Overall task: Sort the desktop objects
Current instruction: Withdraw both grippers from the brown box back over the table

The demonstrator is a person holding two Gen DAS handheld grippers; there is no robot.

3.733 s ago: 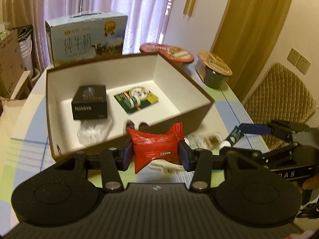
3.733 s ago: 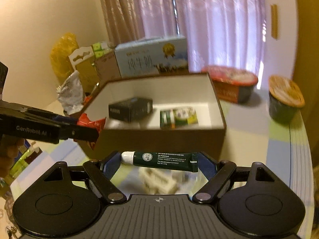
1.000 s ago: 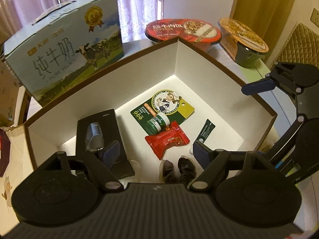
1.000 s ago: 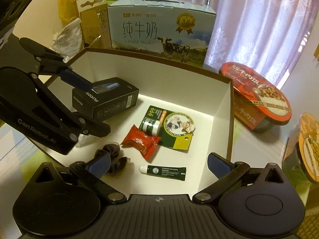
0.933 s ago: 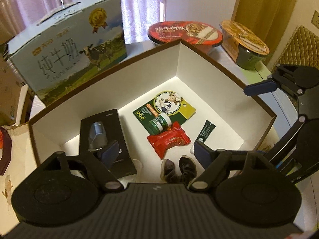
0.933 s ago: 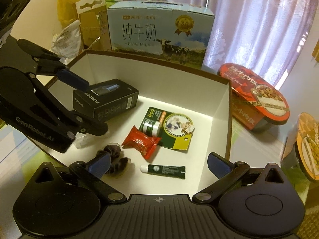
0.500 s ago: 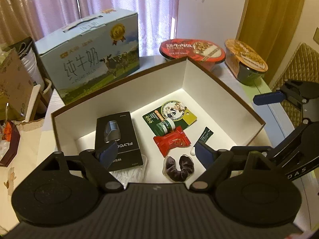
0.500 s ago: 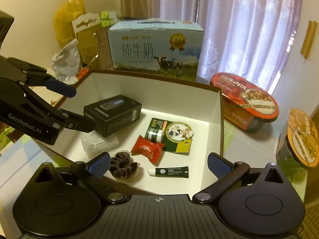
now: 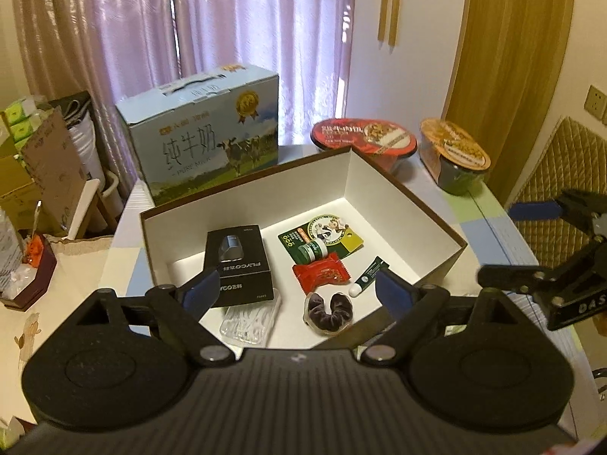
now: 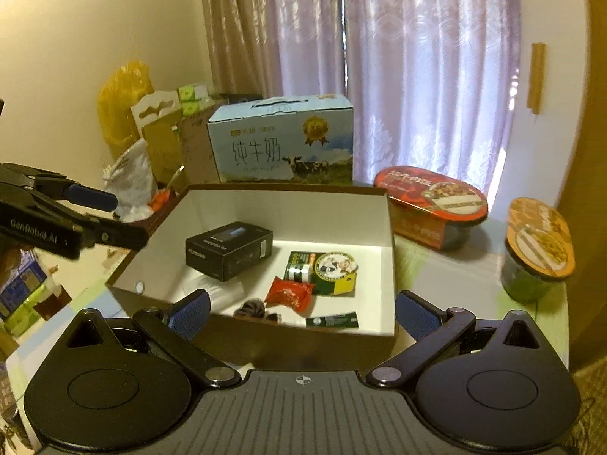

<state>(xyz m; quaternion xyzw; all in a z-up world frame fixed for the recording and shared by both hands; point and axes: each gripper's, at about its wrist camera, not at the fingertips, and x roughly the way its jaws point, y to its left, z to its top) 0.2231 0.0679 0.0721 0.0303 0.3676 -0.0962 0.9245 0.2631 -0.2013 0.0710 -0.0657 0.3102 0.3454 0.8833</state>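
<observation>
Left wrist view: the black box (image 9: 238,265) reads "FLYCO", the milk carton (image 9: 201,144) "PURE MILK". Left claw (image 9: 294,290) is released and empty, hanging over the near rim of the brown storage box (image 9: 425,204). Inside sit the red snack packet (image 9: 321,273), green tube (image 9: 370,271), scrunchie (image 9: 330,309) and green card (image 9: 322,237). The right wrist view adds "GenRobot.AI" on the left claw's side; right claw (image 10: 301,313) is released too, just short of the box.

box (image 9: 425,204): brown outside, white inside
candy (image 9: 321,273): red
small box (image 9: 237,261): black
tube (image 9: 370,276): dark green, white cap
milk carton (image 9: 201,144): light blue, cows
curtain (image 9: 227,19): purple
</observation>
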